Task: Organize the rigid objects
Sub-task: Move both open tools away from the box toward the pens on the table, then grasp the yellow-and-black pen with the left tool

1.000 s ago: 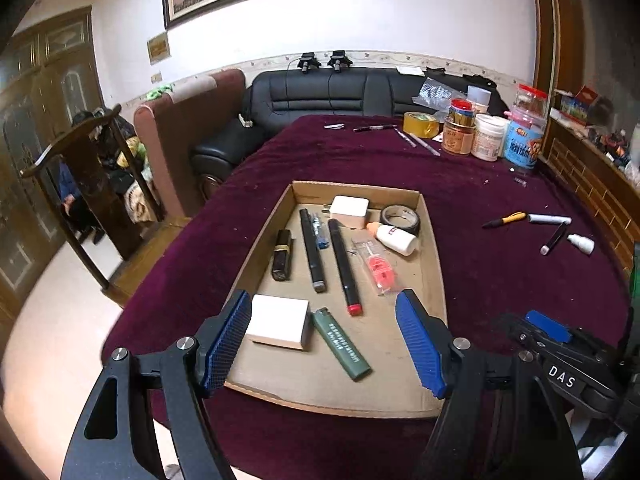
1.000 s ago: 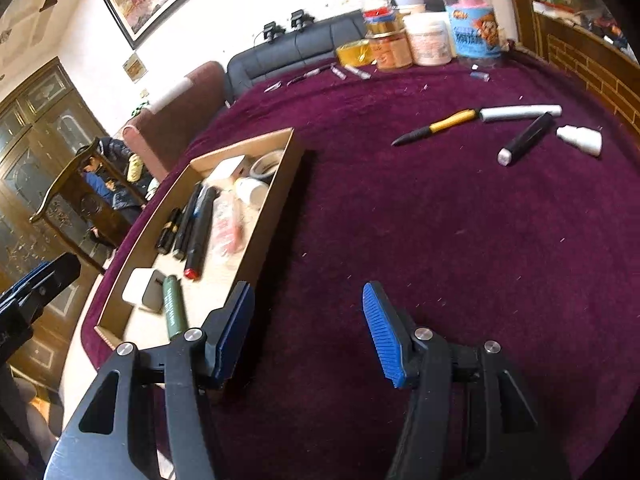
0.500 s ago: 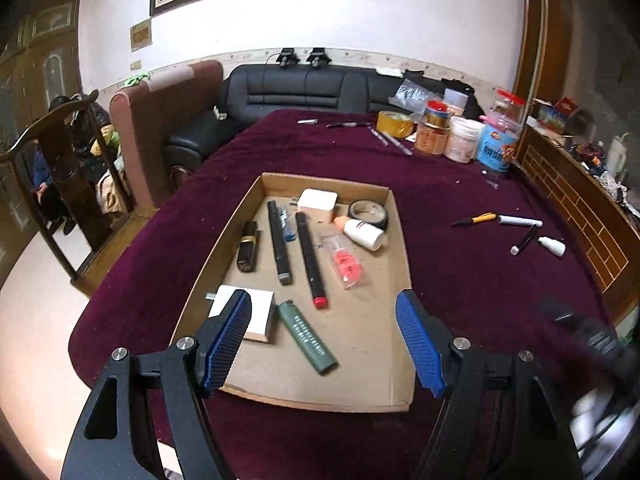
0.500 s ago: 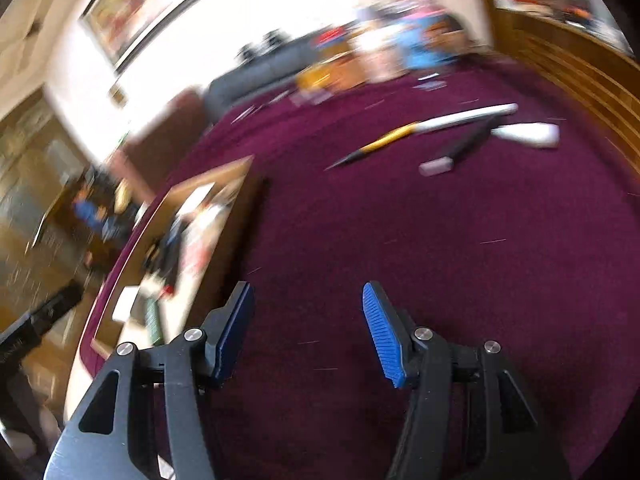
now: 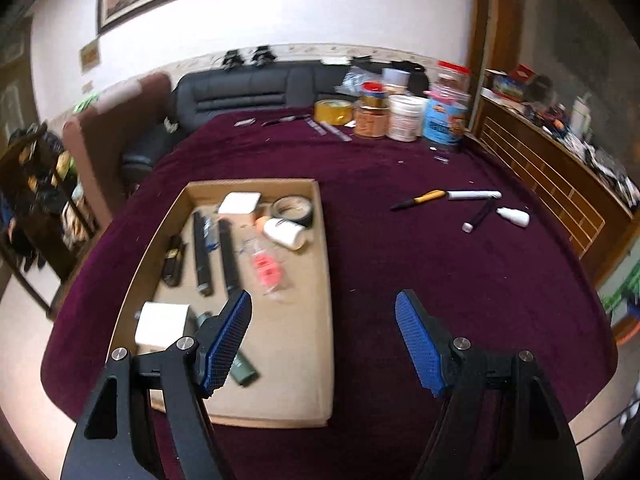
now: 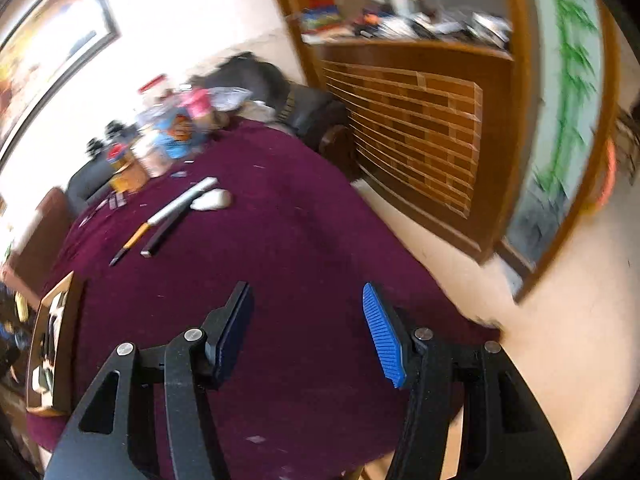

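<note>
Left view has shifted right vs a second ago: cardboard tray (image 5: 326,300) now sits left of centre, and the left gripper (image 5: 324,344) straddles its right wall instead of its interior. Right view has swung hard right and rolled; wooden cabinet (image 6: 412,128) and floor now fill it, tray (image 6: 66,344) pushed to the far left edge.

Both claws apart, nothing between the pads; right gripper (image 6: 308,334) hangs over bare purple tablecloth (image 6: 280,240).

Loose items on the cloth, right of the tray: yellow-black pen (image 5: 418,199), white marker (image 5: 474,195), black pen (image 5: 478,218), small white bottle (image 5: 514,216). Yellow-black pen and marker lie end to end, long axis roughly left-right, pen tip toward the tray. Jars (image 5: 404,118) at the far edge. Nothing blocks the path.
</note>
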`<state>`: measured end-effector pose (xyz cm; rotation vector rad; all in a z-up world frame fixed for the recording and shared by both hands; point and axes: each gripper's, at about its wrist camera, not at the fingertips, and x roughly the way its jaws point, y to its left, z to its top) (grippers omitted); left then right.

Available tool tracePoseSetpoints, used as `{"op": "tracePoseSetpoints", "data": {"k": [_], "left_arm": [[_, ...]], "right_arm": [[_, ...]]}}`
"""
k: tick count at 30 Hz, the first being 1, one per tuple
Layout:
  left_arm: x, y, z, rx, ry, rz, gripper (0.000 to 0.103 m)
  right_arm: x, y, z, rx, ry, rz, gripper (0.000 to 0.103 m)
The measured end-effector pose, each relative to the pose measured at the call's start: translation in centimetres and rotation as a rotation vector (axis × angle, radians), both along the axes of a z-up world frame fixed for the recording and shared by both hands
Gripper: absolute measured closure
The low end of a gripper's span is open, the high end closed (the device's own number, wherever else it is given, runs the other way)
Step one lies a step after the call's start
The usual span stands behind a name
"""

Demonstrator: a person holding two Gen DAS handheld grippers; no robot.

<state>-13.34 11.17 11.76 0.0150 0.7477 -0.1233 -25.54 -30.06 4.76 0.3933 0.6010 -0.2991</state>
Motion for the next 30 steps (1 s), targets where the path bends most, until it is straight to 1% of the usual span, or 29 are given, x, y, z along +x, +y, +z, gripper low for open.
{"op": "tracePoseSetpoints", "data": {"k": [1, 2, 3, 4, 5, 6, 9, 11, 13, 14, 16, 18, 19, 20, 22, 25, 26, 27, 30], "left_arm": [[0.0, -0.5, 0.0, 0.011, -0.008, -0.009, 0.034], [0.1, -0.9, -0.1, 0.021, -0.012, -0.018, 0.034], [0.3, -1.3, -0.2, 0.031, -0.012, -0.025, 0.034], [0.7, -1.6, -0.5, 0.041, -0.005, -0.031, 0.034], [1.2, -2.0, -0.9, 0.048, 0.011, -0.039, 0.034], [1.5, -2.4, -1.2, 0.047, 0.03, -0.047, 0.034], [3.2, -3.0, -2.0, 0.019, 0.097, -0.067, 0.034], [3.9, -3.3, -2.1, 0.014, 0.118, -0.061, 0.034], [4.8, -3.6, -2.0, 0.021, 0.124, -0.05, 0.034], [5.2, -3.7, -1.9, 0.022, 0.128, -0.044, 0.034], [6.0, -3.8, -1.9, 0.016, 0.138, -0.038, 0.034], [7.2, -4.0, -2.3, 0.014, 0.159, -0.032, 0.034], [7.8, -4.3, -2.5, 0.023, 0.165, -0.031, 0.034], [8.2, -4.5, -2.6, 0.031, 0.166, -0.033, 0.034], [9.4, -5.4, -3.1, 0.048, 0.174, -0.049, 0.034], [11.8, -7.8, -3.8, 0.082, 0.178, -0.113, 0.034], [12.7, -9.0, -3.9, 0.104, 0.171, -0.147, 0.034], [13.6, -10.2, -3.7, 0.132, 0.154, -0.184, 0.034], [15.9, -13.9, -3.3, 0.218, 0.062, -0.319, 0.034]], "right_arm": [[0.9, 1.2, 0.7, -0.031, -0.02, 0.022, 0.047], [2.4, 2.7, 1.5, -0.054, -0.051, 0.06, 0.045], [3.7, 3.5, 2.0, -0.048, -0.07, 0.09, 0.038], [5.2, 4.3, 2.1, -0.03, -0.085, 0.117, 0.023], [7.2, 4.9, 2.2, -0.008, -0.106, 0.144, 0.022], [8.6, 5.4, 2.2, -0.005, -0.108, 0.16, 0.022], [13.5, 7.1, 1.5, 0.016, -0.075, 0.244, 0.022], [17.1, 7.7, 1.1, 0.069, -0.057, 0.297, 0.022], [19.0, 8.3, 0.9, 0.075, -0.065, 0.32, 0.022], [20.4, 8.4, 0.9, 0.056, -0.078, 0.319, 0.022], [21.7, 8.4, 0.4, 0.02, -0.094, 0.301, 0.022], [22.3, 7.1, -0.1, -0.015, -0.126, 0.248, 0.022], [22.6, 6.3, -0.3, -0.015, -0.137, 0.216, 0.022], [22.4, 4.9, -1.1, 0.005, -0.138, 0.165, 0.022], [22.4, 2.4, -2.3, 0.072, -0.11, 0.11, 0.022], [23.0, -0.2, -3.2, 0.152, -0.084, 0.051, 0.022], [23.0, -0.9, -3.5, 0.181, -0.085, 0.038, 0.022], [23.1, -1.1, -3.4, 0.189, -0.086, 0.034, 0.022], [23.5, -0.8, -3.4, 0.172, -0.071, 0.04, 0.022]]}}
